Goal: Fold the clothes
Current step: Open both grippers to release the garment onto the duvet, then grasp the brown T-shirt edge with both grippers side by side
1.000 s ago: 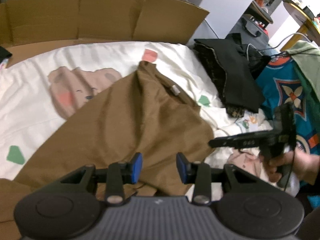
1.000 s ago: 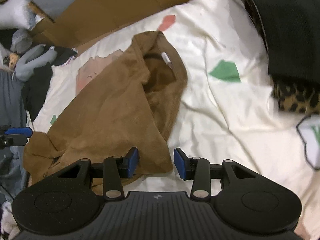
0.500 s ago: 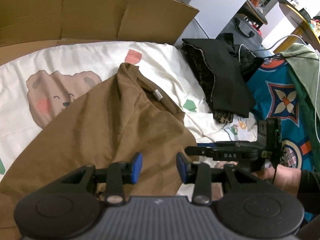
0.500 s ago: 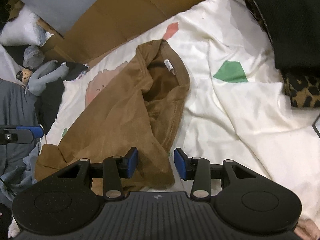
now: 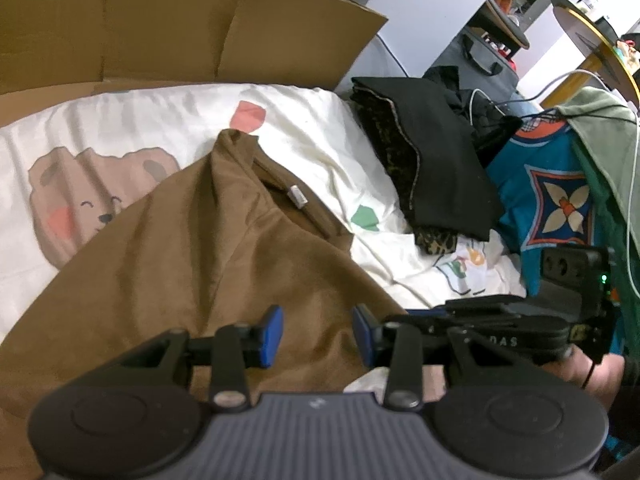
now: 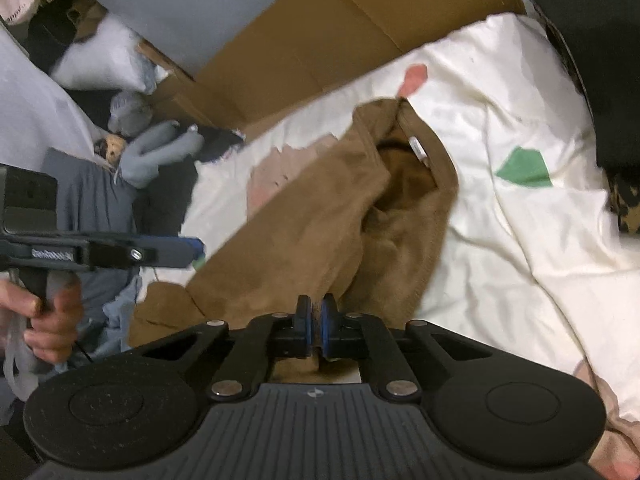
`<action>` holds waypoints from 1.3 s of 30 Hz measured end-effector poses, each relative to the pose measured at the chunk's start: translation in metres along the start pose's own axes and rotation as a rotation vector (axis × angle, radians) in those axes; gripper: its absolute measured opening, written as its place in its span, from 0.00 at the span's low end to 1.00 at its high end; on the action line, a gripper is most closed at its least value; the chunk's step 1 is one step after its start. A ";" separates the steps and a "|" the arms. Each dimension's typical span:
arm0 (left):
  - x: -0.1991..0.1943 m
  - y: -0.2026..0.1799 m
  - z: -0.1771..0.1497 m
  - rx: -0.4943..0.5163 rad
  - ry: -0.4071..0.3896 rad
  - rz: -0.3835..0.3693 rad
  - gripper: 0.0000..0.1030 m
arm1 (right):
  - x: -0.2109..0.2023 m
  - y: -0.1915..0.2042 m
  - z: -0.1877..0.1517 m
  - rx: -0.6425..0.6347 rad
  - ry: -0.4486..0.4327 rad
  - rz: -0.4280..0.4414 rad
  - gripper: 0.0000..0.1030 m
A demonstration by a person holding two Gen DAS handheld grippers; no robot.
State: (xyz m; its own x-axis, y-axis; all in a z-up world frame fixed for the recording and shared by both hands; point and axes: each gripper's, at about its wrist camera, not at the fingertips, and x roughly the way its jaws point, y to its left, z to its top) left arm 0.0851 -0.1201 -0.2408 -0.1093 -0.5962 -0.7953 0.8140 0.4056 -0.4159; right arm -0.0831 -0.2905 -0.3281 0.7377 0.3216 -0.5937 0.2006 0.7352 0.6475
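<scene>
Our right hand-held gripper point(image 6: 315, 322) has just clamped the crumpled brown cotton shirt's point(image 6: 320, 216) near edge. Our left hand-held gripper point(image 5: 317, 334) hovers apart above it, so we judge folding can start

Brown suede-like cloth shirt point(image 6: 320, 236) – matt, soft nap, faintly fuzzy. White cotton bedsheet with bear print point(image 5: 320, 136) – smooth, matt, creased. Flattened brown cardboard sheet point(image 5: 168, 20) behind it, dull paper surface, fold lines showing. Folded black fabric pile point(image 5: 440, 160) – matt, leopard-print cloth underneath. Right gripper point(image 6: 315, 320) and left gripper point(image 5: 318, 334): matt black plastic bodies, ribbed top, blue rubbery-looking pads, shiny metal pivot pins. Grey soft toy point(image 6: 148, 148) looks like plush cloth.
</scene>
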 end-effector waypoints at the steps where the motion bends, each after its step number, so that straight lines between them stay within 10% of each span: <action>1: 0.001 -0.001 0.002 0.000 0.002 -0.007 0.39 | 0.000 0.004 0.002 -0.002 -0.009 0.005 0.02; 12: 0.038 0.038 0.009 -0.172 0.040 -0.266 0.51 | 0.044 0.048 0.019 -0.025 -0.002 0.090 0.01; 18: 0.043 0.064 0.013 -0.228 0.126 -0.243 0.47 | 0.070 0.073 0.015 -0.037 0.034 0.102 0.01; 21: 0.041 0.070 0.021 -0.200 0.158 -0.201 0.02 | 0.073 0.084 0.018 -0.057 0.038 0.114 0.02; 39: -0.023 0.118 0.029 -0.090 0.066 0.060 0.01 | 0.035 0.035 -0.011 0.015 0.102 -0.075 0.20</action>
State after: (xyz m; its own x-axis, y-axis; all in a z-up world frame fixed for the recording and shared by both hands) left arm 0.2004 -0.0785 -0.2586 -0.1018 -0.5231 -0.8462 0.7660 0.5015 -0.4022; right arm -0.0568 -0.2467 -0.3312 0.6507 0.3255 -0.6860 0.2633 0.7507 0.6060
